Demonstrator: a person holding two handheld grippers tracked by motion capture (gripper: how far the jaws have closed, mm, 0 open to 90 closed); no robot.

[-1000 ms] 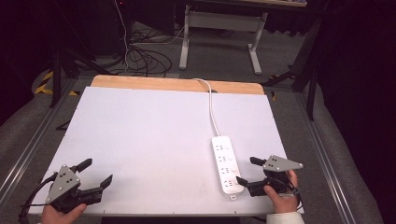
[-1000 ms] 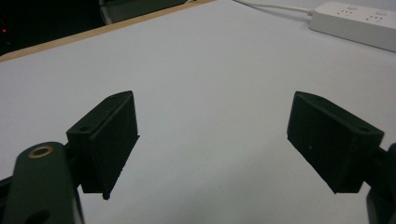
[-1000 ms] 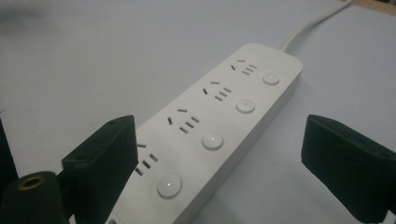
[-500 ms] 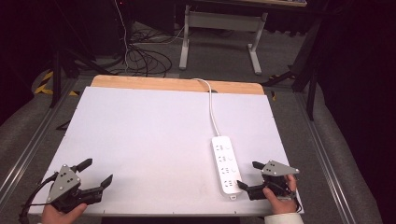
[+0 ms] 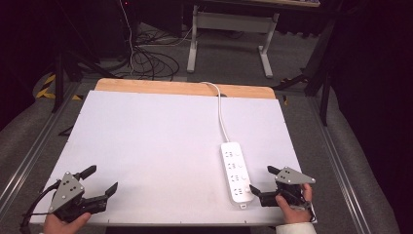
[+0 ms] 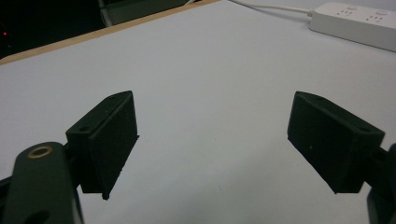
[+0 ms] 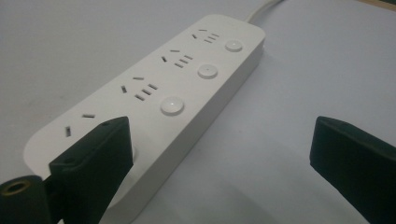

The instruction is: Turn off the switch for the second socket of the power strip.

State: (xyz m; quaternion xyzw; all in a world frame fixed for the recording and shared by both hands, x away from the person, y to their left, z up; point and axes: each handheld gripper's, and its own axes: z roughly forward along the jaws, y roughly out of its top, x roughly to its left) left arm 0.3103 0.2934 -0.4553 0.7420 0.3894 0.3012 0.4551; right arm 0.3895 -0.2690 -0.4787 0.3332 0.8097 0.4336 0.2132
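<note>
A white power strip (image 5: 234, 171) with several sockets and round buttons lies on the right half of the white board (image 5: 156, 136), its cable (image 5: 221, 112) running off over the far edge. My right gripper (image 5: 261, 179) is open at the strip's near end, just right of it. In the right gripper view the strip (image 7: 187, 84) runs away from me and my gripper (image 7: 224, 158) has its left jaw over the strip's near corner; I cannot tell if it touches. My left gripper (image 5: 102, 179) is open at the near left corner, and its view (image 6: 212, 140) has only bare board between the jaws.
A wooden strip (image 5: 185, 87) edges the board's far side. Beyond it are a metal desk frame (image 5: 229, 24) and loose cables on the floor (image 5: 146, 58). Grey rails run along both sides of the table. The power strip (image 6: 355, 23) lies far off in the left gripper view.
My right gripper has slid a little toward the near edge of the board beside the strip's end. The left gripper and the power strip have stayed put.
</note>
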